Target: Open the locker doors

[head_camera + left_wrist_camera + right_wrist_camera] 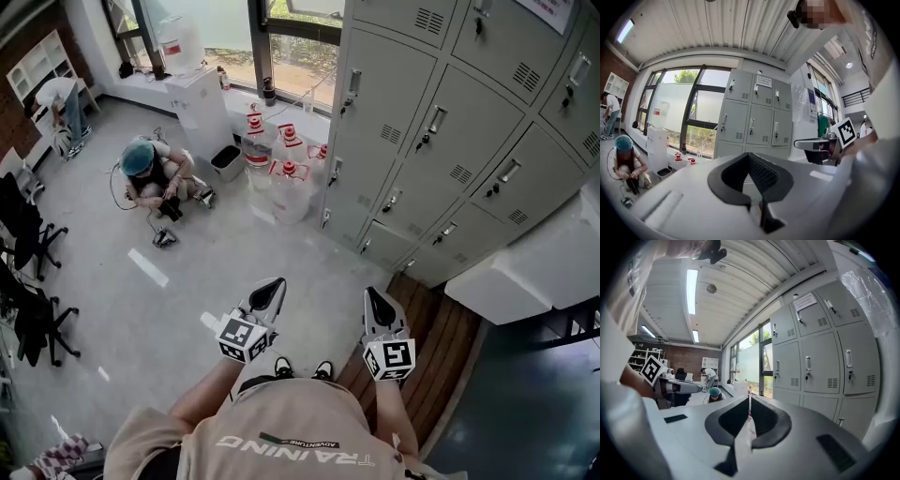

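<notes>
The lockers [441, 122] are grey and stand ahead of me, a bit to the right. They go up in rows, and each door has a small handle and a vent. Every door I can see is shut.

My left gripper [267, 295] is low, close to my body. Its jaws are pressed together with nothing between them. My right gripper [380, 305] is beside it, nearer the lockers but not touching them. Its jaws are together too, with only a thin crack between them, and it holds nothing.

Big water jugs [281, 173] with red caps stand on the floor [141, 300], just left of the lockers and under the window [300, 56]. Farther left, a person [155, 178] in a blue cap crouches on the floor. Black chairs [28, 244] stand at the far left.
</notes>
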Motion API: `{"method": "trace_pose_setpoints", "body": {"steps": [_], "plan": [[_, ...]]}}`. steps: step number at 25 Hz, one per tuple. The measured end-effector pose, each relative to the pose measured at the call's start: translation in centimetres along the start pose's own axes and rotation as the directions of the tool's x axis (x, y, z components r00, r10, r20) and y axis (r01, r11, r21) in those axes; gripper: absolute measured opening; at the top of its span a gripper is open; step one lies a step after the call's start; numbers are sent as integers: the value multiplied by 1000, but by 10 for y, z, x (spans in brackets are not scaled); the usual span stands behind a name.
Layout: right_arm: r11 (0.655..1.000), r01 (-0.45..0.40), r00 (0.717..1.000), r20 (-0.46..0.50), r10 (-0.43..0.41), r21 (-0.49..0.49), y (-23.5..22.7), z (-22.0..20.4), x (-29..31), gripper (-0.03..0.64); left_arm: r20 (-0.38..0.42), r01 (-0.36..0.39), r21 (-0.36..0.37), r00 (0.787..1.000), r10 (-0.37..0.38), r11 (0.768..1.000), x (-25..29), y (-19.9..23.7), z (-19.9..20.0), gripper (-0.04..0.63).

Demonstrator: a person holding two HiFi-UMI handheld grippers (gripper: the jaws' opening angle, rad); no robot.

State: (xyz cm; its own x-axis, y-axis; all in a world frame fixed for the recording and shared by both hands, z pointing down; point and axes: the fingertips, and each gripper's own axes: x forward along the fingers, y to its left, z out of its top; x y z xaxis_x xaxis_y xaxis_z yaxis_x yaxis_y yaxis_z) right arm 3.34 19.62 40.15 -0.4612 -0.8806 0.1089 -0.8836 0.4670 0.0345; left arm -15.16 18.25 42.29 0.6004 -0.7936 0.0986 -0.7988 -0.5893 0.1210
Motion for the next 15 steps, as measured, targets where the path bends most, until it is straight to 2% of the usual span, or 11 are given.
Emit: {"method": "trace_pose_setpoints", "body": {"steps": [4,15], "plan": [[1000,-4,1000,8,4,-20,4,4,15,11,12,11,6,1000,-11,1000,0,11,4,6],[1000,0,998,60,0,8,19,10,82,11,19,51,2,999,-51,999,17,64,1,6]]}}
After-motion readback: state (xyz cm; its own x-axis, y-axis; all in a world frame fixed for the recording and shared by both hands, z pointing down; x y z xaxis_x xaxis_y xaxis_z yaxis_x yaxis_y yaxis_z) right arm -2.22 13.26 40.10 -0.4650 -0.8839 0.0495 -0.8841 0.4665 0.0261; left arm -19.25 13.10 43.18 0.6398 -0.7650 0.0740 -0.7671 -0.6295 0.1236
